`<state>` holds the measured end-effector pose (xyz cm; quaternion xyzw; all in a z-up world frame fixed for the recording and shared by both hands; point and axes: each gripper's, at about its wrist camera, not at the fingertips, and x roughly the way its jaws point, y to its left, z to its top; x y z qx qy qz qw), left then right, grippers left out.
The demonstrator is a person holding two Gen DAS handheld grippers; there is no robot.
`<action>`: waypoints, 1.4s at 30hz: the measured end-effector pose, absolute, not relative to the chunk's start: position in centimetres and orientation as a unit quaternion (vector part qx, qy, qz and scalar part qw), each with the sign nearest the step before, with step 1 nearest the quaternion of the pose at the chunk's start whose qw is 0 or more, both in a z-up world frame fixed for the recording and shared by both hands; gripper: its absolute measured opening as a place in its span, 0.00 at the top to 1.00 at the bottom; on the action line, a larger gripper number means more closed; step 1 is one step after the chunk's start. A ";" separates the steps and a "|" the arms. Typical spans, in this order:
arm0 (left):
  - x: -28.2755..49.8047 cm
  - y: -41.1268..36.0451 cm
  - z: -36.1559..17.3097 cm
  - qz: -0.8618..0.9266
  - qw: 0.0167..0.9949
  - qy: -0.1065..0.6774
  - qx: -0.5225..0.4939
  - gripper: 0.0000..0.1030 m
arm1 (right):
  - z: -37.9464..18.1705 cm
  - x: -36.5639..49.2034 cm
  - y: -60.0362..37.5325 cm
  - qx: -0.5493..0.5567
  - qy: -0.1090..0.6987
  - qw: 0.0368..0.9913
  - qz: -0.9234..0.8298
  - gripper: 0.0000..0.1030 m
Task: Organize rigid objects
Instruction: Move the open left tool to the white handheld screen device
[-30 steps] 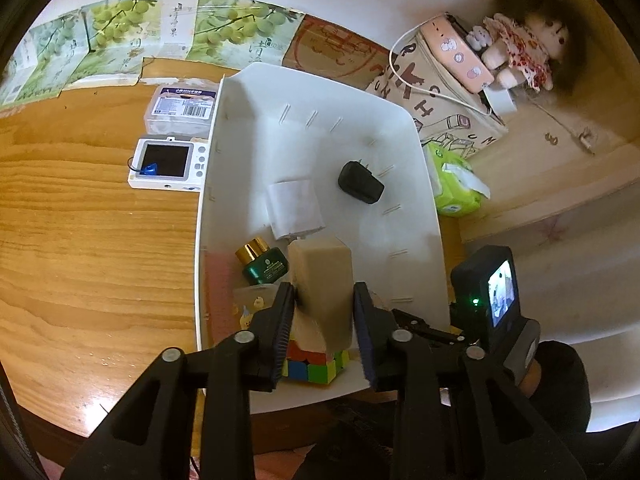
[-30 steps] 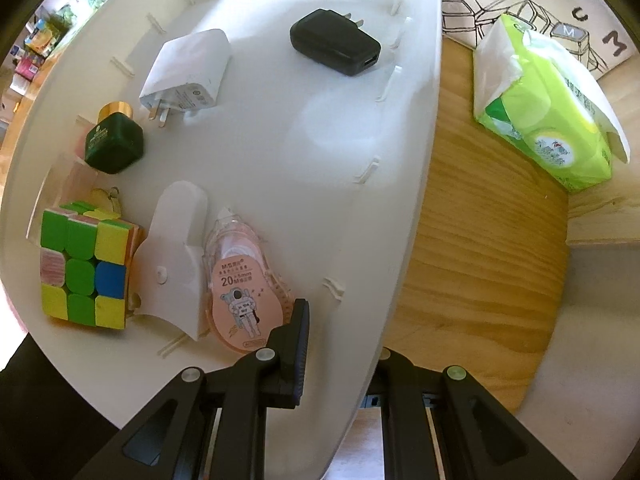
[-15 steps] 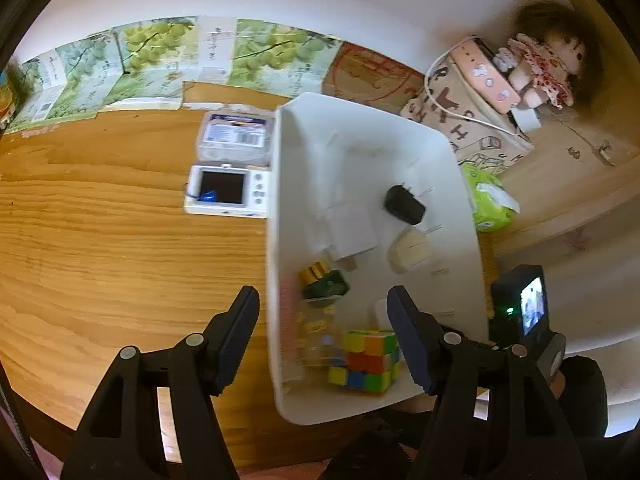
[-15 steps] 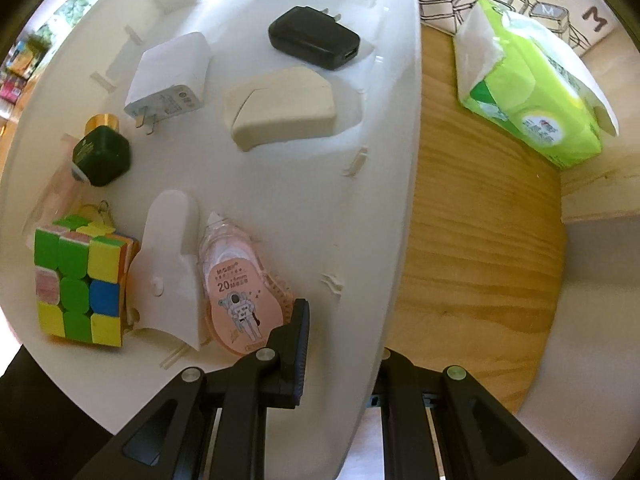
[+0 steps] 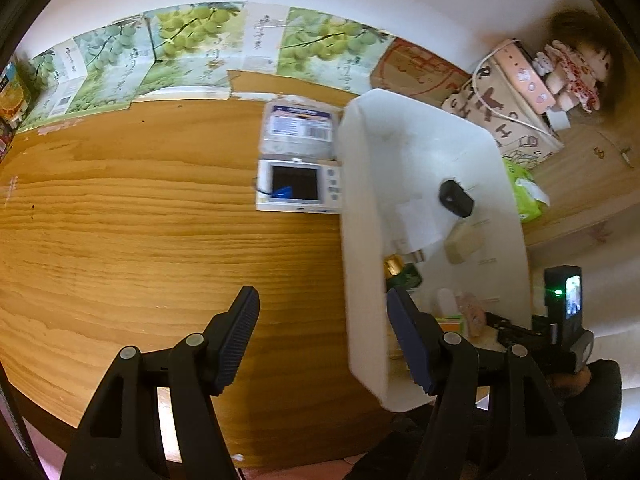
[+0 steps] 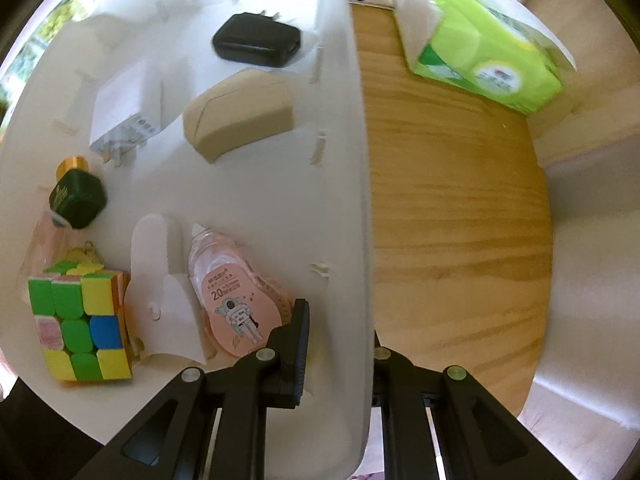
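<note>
A white bin [image 5: 362,240] stands on the wooden table, and my right gripper [image 6: 340,344] is shut on its right wall [image 6: 352,200]. Inside lie a beige case [image 6: 240,114], a black charger [image 6: 256,42], a white charger [image 6: 124,116], a green bottle with a gold cap [image 6: 78,196], a colour cube [image 6: 80,324], a white plastic piece [image 6: 160,300] and a pink tape dispenser [image 6: 232,304]. My left gripper [image 5: 322,320] hangs open and empty above the bin's left wall, one finger over bare table, the other over the bin.
A small white camera with a screen [image 5: 298,186] and a clear labelled box [image 5: 300,130] lie against the bin's left side. A green tissue pack [image 6: 484,52] sits to the bin's right. Grape-printed cartons [image 5: 192,48], a bag and a doll [image 5: 576,68] line the back.
My left gripper opened and let go of the beige case, which now lies in the bin. It then moved left, over the bin's left wall. The right gripper stayed clamped on the wall and rolled slightly.
</note>
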<state>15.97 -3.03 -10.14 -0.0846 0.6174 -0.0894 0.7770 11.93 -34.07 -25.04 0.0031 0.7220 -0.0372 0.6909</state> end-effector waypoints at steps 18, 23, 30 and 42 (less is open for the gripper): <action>20.9 -1.7 -13.4 -0.196 0.801 0.551 0.129 0.32 | -25.6 11.2 -35.8 0.052 0.728 0.675 -0.107 0.86; 21.7 -2.3 -14.1 -0.262 0.795 0.515 0.184 0.32 | -25.0 11.7 -36.2 0.059 0.730 0.670 -0.120 0.86; 22.9 -2.2 -17.0 -0.323 0.767 0.508 0.221 0.32 | -25.0 12.2 -35.9 0.056 0.734 0.662 -0.140 0.84; 24.3 -2.1 -21.4 -0.368 0.731 0.534 0.212 0.32 | -25.2 13.4 -34.5 0.036 0.744 0.647 -0.163 0.80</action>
